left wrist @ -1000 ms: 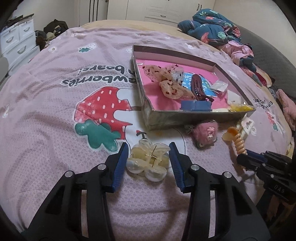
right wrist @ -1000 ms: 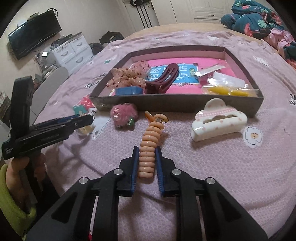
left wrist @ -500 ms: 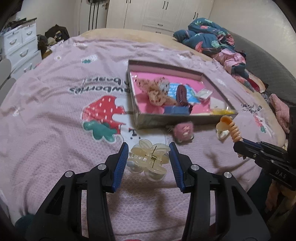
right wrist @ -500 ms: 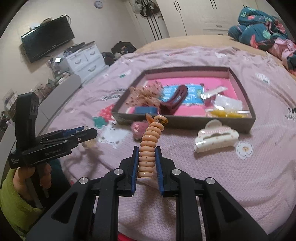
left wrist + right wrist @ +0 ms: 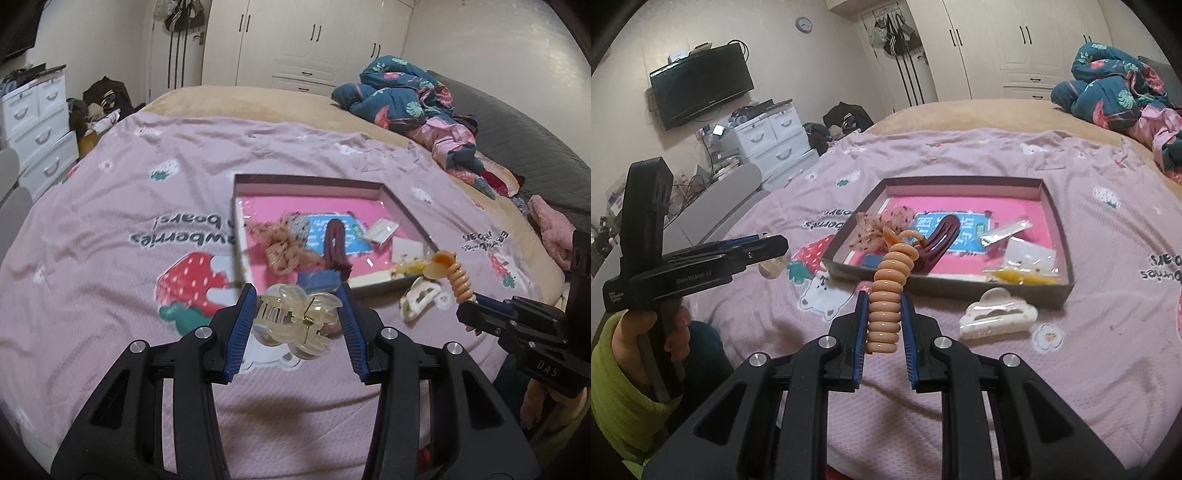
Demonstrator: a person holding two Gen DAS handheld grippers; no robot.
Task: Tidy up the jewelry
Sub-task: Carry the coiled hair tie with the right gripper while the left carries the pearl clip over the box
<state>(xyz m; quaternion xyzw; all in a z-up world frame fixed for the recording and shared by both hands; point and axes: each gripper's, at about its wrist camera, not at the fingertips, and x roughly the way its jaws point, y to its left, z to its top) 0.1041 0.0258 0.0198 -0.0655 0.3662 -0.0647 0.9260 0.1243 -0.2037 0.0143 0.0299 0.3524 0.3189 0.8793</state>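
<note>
My left gripper (image 5: 297,325) is clamped on the pale clear claw clip (image 5: 295,319), blue pads pressed to both its sides, and the clip hangs off the bed w/ nothing under it. My right gripper (image 5: 884,326) is squeezed on the peach spiral hair tie (image 5: 886,295); its lower coils sit between the pads, the upper end sticks up and curls over toward the box. Both are in the air above the pink strawberry bedspread (image 5: 1089,350), on the near side of the box.

The shallow brown box (image 5: 1060,236) w/ pink lining lies flat on the spread. Inside: a dark maroon clip (image 5: 938,243) on a blue card, a speckled sheer scrunchie (image 5: 875,229) at the left end, small clear packets and something yellow (image 5: 1019,277) at the right end. A blue item sits by the near wall, partly hidden behind what I hold, so can't say what it is.

Outside, just beside the box's near wall, a white cloud-shaped claw clip (image 5: 997,319) rests on the spread. From the left cam it looks blurred.

My left hand (image 5: 646,332), green sleeve, grips the handle.
</note>
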